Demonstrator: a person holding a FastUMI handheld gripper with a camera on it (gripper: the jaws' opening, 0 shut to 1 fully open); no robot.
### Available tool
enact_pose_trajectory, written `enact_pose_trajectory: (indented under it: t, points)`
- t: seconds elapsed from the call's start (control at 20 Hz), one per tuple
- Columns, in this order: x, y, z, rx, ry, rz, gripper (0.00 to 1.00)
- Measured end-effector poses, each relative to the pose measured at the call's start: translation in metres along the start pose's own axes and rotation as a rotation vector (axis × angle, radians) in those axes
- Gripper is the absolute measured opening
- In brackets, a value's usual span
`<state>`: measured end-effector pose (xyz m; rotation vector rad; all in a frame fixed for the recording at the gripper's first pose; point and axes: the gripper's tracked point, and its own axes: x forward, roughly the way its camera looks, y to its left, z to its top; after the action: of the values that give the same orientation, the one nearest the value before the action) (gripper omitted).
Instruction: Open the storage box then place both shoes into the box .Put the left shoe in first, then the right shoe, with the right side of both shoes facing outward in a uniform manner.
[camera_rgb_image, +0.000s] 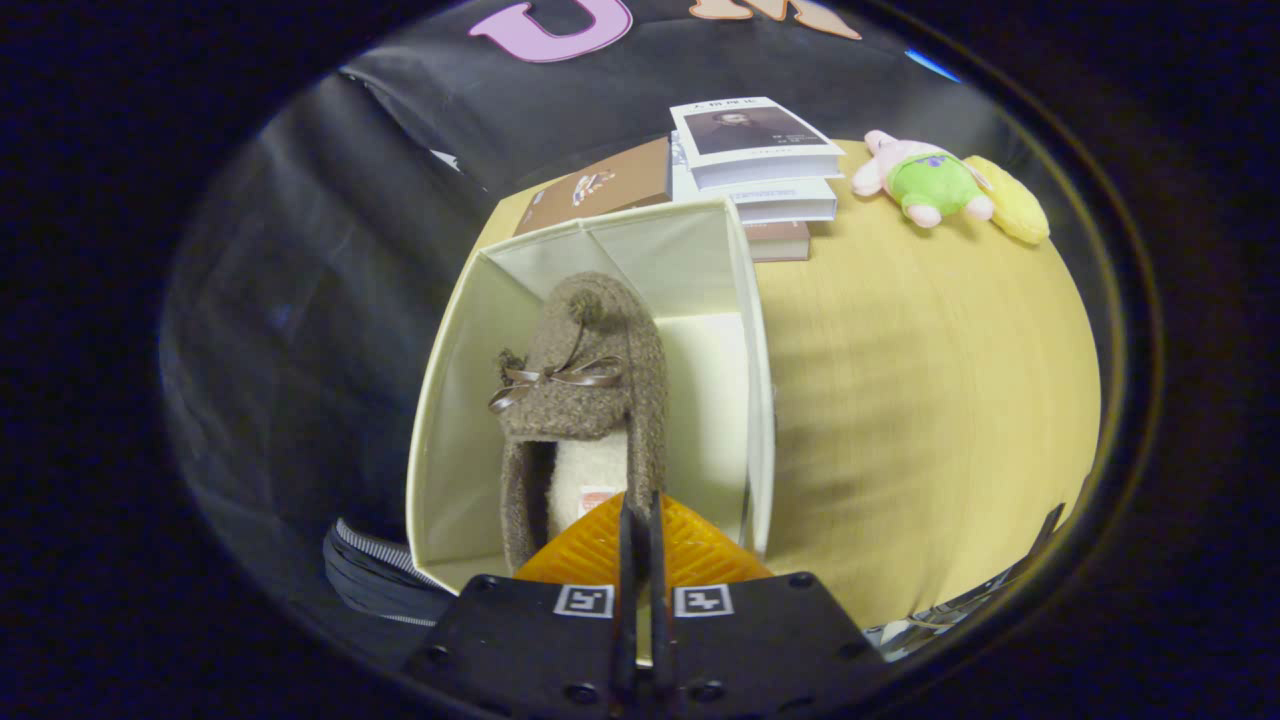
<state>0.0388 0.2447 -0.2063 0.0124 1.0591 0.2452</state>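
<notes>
Jaws pinched together on the shoe (585, 400) heel rim, reaching into the storage box (440, 400).

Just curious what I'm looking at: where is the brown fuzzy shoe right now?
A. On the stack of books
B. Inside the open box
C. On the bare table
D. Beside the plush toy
B: the shoe sits within the box walls, just ahead of the tool, whose fingers are closed on its heel.

The gripper (640, 520) has its fingers (627, 545) drawn close together, pinching the heel rim of a brown woolly shoe (585, 390) with a ribbon bow, which sits inside the open cream storage box (440, 400) on the yellow surface (920, 400). Beyond lie stacked books (760, 165) and a plush toy (925, 185).
</notes>
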Motion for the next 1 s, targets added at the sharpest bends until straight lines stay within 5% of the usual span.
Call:
enact_pose_trajectory:
  t: [0.05,0.3,0.5,1.0]
  points:
    - [-0.004,0.000,0.000,0.001,-0.002,0.005,0.12]
    - [-0.040,0.026,0.013,0.056,-0.072,0.174,0.61]
    - [-0.073,-0.003,0.034,0.065,-0.224,0.175,1.00]
    - [-0.176,-0.130,0.079,0.069,-0.685,-0.027,1.00]
